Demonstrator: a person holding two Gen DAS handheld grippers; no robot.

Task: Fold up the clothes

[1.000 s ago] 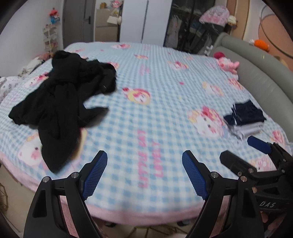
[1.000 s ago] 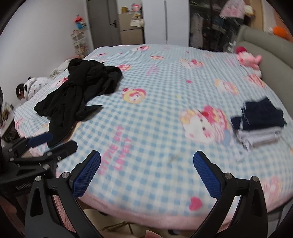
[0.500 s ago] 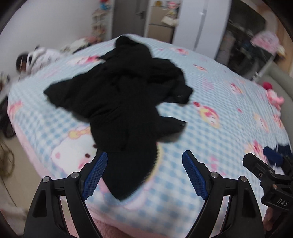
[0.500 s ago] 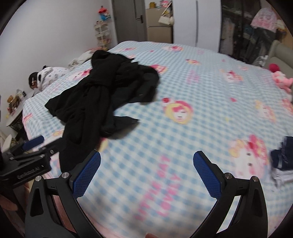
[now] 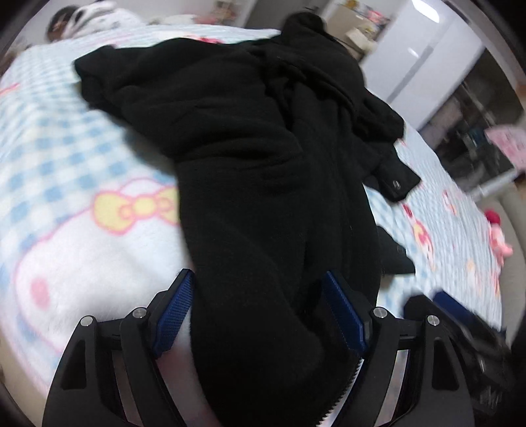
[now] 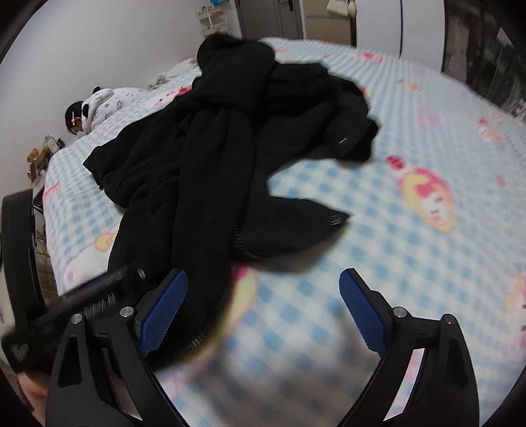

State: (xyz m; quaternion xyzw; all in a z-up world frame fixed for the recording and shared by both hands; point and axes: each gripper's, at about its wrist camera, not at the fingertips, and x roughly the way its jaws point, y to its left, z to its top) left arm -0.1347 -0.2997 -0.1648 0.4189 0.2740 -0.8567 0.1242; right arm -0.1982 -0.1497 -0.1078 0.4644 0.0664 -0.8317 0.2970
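Black garment point(image 5: 263, 157) heaped on checked bed point(image 5: 65, 147), long axis running away from both cameras. Near hem between left gripper point(image 5: 259, 315) jaws: just closing, still wide, no clamp yet. Right gripper point(image 6: 263, 305) alongside, hem at left jaw only, likewise closing, nothing held.

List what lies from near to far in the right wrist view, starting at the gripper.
right gripper → black garment heaped on the checked blanket → panda-print pillow → white shelf rack by the wall.
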